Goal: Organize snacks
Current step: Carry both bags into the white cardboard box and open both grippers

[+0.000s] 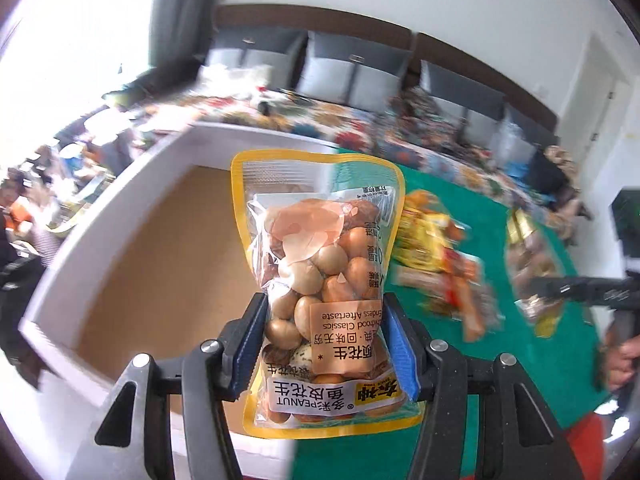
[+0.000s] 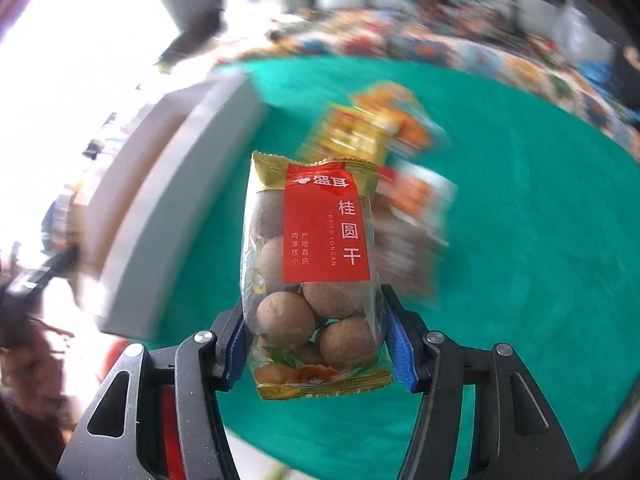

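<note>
My left gripper [image 1: 324,340] is shut on a yellow-edged peanut bag [image 1: 320,264], held upside down above the near rim of a white box with a brown bottom [image 1: 160,264]. My right gripper [image 2: 314,344] is shut on a dried longan bag [image 2: 308,280] with a red label, held above the green table [image 2: 520,240]. The right gripper with its bag also shows in the left wrist view [image 1: 560,292], blurred, at the right. A pile of snack packets [image 1: 436,256] lies on the green cloth; it also shows in the right wrist view [image 2: 376,136].
The white box [image 2: 168,208] stands at the left of the green table in the right wrist view. A sofa with a patterned cover and grey cushions [image 1: 352,76] runs along the back. Clutter sits at the far left by a bright window.
</note>
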The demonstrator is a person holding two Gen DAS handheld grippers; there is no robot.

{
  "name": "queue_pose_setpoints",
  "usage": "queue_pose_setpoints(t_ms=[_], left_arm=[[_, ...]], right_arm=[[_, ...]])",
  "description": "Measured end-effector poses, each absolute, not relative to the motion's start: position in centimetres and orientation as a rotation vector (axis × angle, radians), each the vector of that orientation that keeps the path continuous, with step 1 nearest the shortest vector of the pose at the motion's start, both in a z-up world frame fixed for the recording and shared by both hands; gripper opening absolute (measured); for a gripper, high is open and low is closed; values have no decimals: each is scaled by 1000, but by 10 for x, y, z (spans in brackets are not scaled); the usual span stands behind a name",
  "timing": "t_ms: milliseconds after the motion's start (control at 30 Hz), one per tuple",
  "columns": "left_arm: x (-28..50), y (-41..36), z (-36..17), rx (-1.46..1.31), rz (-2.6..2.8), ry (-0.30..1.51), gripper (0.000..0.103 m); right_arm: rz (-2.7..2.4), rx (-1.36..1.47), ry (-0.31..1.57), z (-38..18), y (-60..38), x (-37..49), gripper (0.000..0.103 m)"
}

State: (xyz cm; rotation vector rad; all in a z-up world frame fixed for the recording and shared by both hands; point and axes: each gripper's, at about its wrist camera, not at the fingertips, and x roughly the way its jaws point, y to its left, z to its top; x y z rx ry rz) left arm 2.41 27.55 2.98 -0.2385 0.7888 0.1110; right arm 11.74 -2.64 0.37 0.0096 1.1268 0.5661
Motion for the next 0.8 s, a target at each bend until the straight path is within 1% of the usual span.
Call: queue_pose_setpoints(t_ms=[133,300,433,500,533,600,633,667,733,800], left_arm=[[14,322,27,-203,273,801,56],[14,360,4,-200,406,847,56],[14,376,-10,-188,460,875,57],[14,381,-14,-182,479,887,59],[15,384,-16,-174,496,889,60],[15,387,-17,-148,532,886,68],[15,390,-15,-146,539,886,84],[14,391,-14,-150,544,875,94],[12,391,-9,-172,540,847,97],[12,386,-6,-209,506,824,97]], right_arm=[[760,85,1081,40,54,120,61],[899,73,1029,56,156,120,61],[937,65,1043,43,219,122,62],[933,51,1061,29,239,122,63],[931,42,1079,21,245,119,66],[901,30,1123,4,255,119,68],[894,38,1131,1,255,119,69],[891,51,1133,-1,251,123,71],[880,61,1120,3,241,122,72],[878,45,1101,13,233,120,72]])
